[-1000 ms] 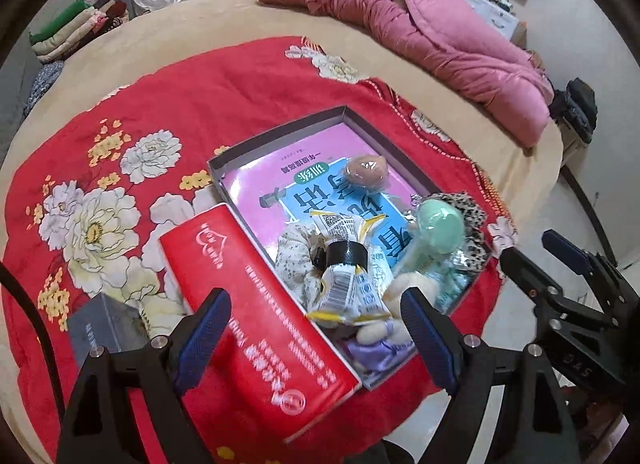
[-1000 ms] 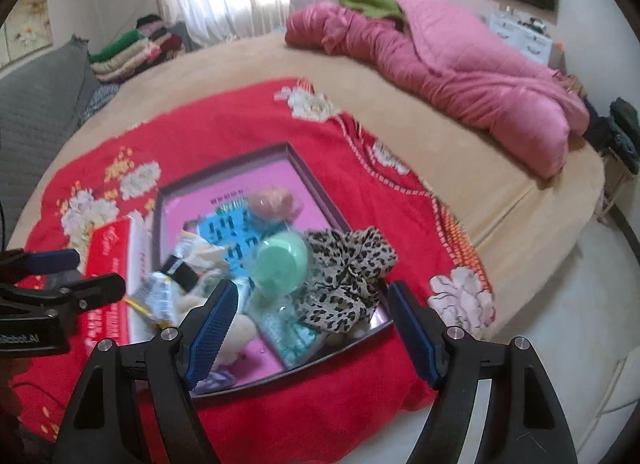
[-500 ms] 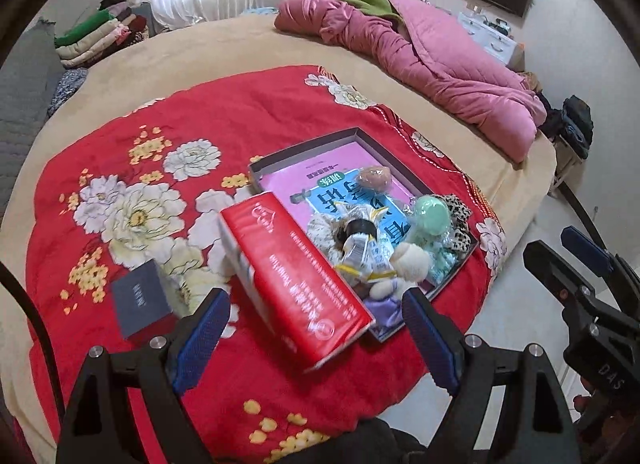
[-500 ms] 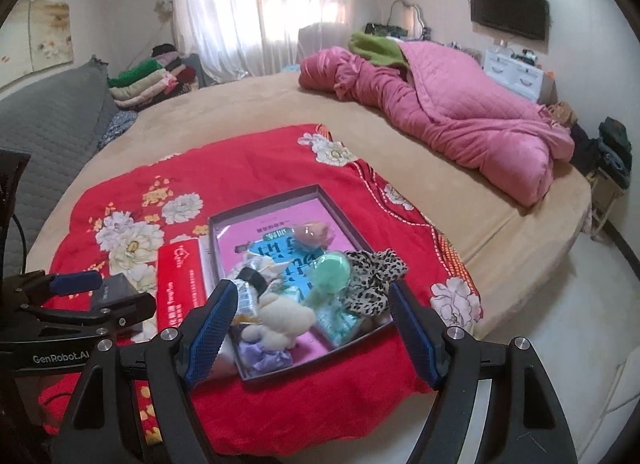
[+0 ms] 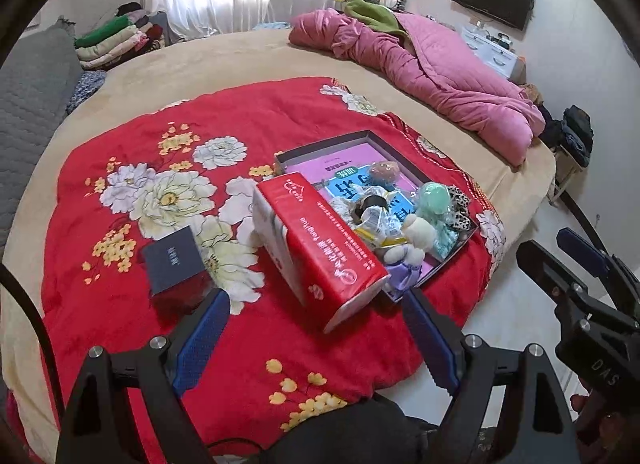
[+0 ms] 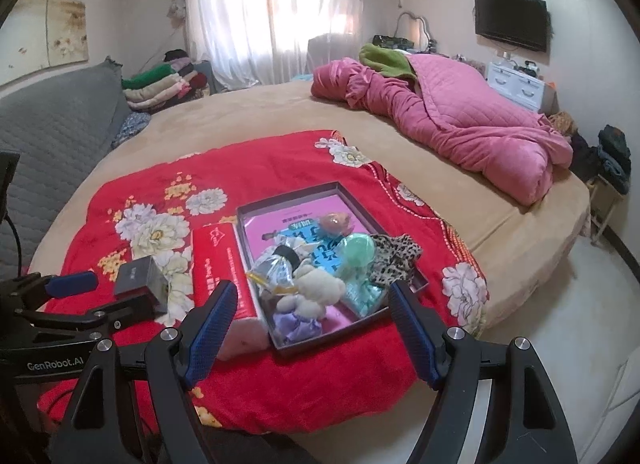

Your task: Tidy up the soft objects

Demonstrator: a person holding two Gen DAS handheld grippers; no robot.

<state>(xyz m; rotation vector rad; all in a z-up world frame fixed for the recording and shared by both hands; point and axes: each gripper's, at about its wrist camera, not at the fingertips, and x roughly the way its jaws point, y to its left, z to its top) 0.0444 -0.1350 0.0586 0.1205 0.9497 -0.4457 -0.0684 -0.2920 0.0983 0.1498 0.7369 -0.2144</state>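
While both grippers, left [image 5: 312, 338] and right [image 6: 310, 328], are held with jaws wide and empty, the soft toys [image 6: 316, 288] are seen heaped in the tray [image 6: 404, 260] on the bed. The heap lies ahead of the right jaws, nearer that hand, the tray's long axis running away from them.

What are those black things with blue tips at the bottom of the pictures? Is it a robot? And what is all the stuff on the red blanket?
No robot: a person holds one pair of tongs in each hand, and each has a camera looking along it. One picture is from the left tongs, the other from the right tongs. Both are open and hold nothing. On the red flowered blanket lies a shallow box with a cream plush toy, a leopard-print scrunchie, a mint green ball and some packets. Beside it lie a red tissue pack and a small dark box.
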